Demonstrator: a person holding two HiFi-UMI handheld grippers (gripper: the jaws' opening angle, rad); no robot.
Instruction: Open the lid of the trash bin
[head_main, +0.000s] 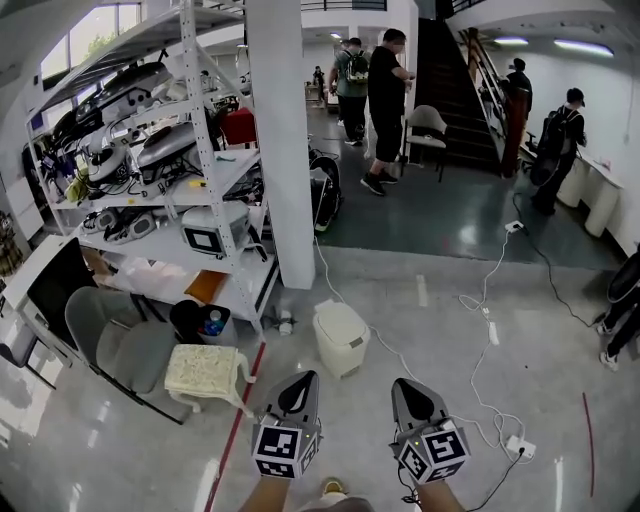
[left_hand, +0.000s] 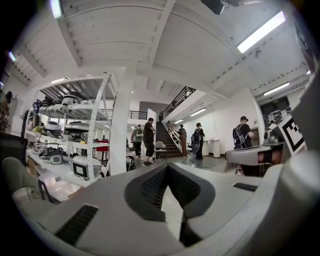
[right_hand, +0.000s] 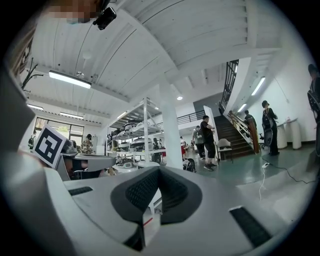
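Far left on floor: logged rack (head_main: 200, 150) full of gear, with grey chair (head_main: 115, 345) and cream stool (head_main: 205, 370) in front. Next, left gripper (head_main: 305, 377), low in head view; read pads as pinched tip to tip in its own view (left_hand: 167, 166), nothing between. Spotted bin (head_main: 341, 337) ahead and a touch right of that tip: white, upright, lid down, near foot of pillar (head_main: 282, 140). Placed it between the two grippers' lines, well apart from both; judged left tip nearer, so likelier for the lid. Couldn't tell hinge side or any pedal. Then right gripper (head_main: 400, 383), likewise closed on nothing (right_hand: 159, 169), bin ahead and to its left. Further right, noted white cable (head_main: 480, 310) trailing over floor. Couldn't pick out bin in either gripper view. Found no brand or label legible on bin; only square markers on gripper cubes.
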